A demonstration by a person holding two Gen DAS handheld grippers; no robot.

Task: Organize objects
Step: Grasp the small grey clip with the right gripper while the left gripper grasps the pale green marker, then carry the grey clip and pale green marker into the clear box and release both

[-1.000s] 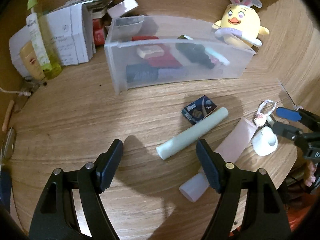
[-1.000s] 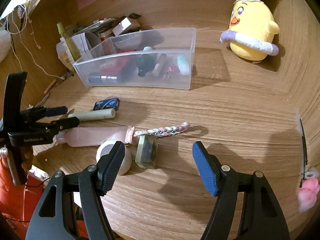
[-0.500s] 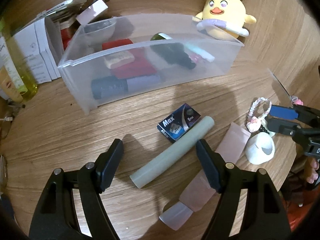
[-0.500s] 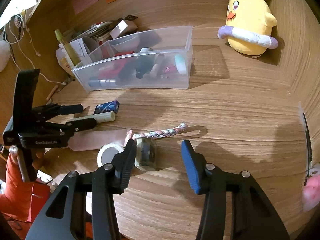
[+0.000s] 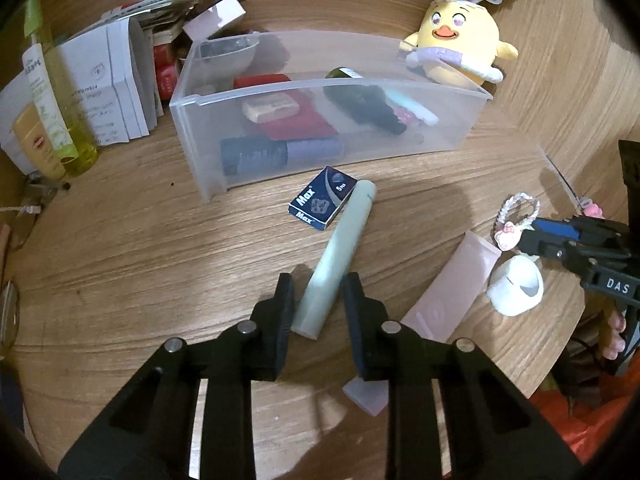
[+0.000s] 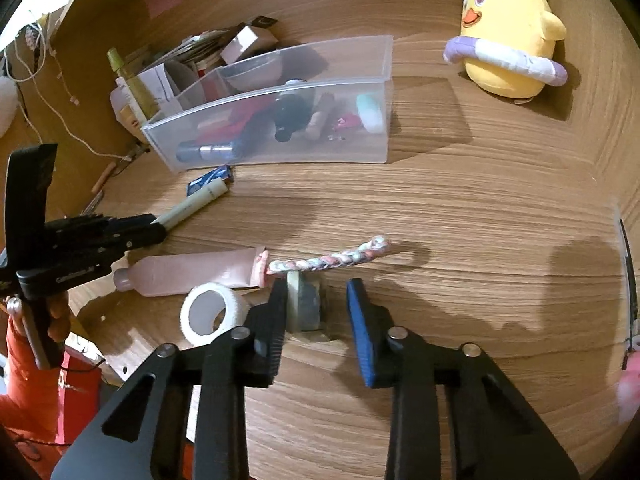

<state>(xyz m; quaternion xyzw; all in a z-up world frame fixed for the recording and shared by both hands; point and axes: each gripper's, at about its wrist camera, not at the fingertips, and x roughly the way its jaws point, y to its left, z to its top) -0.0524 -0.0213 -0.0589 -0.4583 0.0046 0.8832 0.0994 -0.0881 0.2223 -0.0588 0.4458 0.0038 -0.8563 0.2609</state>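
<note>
1. Left wrist view, against 1.0 s ago: left gripper (image 5: 318, 300) fingers stood wide apart with the pale green tube (image 5: 335, 264) ahead of them; now narrowed, lower end of tube between them; whether the pads actually press it, cannot tell; tube lies on the wooden table (image 5: 140, 248), far end beside the blue Max box (image 5: 322, 203).
2. Right wrist view, same interval: right gripper (image 6: 318, 308) narrowed from wide to a moderate gap; small greenish block (image 6: 303, 306) sits against the left finger, clear space to the blue-padded right finger; not clamped.
3. Braided band (image 6: 328, 259) lies just beyond the right gripper's tips; pink tube (image 6: 192, 272) and white tape roll (image 6: 210, 313) to its left.
4. Clear bin (image 5: 320, 152) stands behind the box, already holding bottles and small items; yellow chick plush (image 5: 460, 46) behind its right end.
</note>
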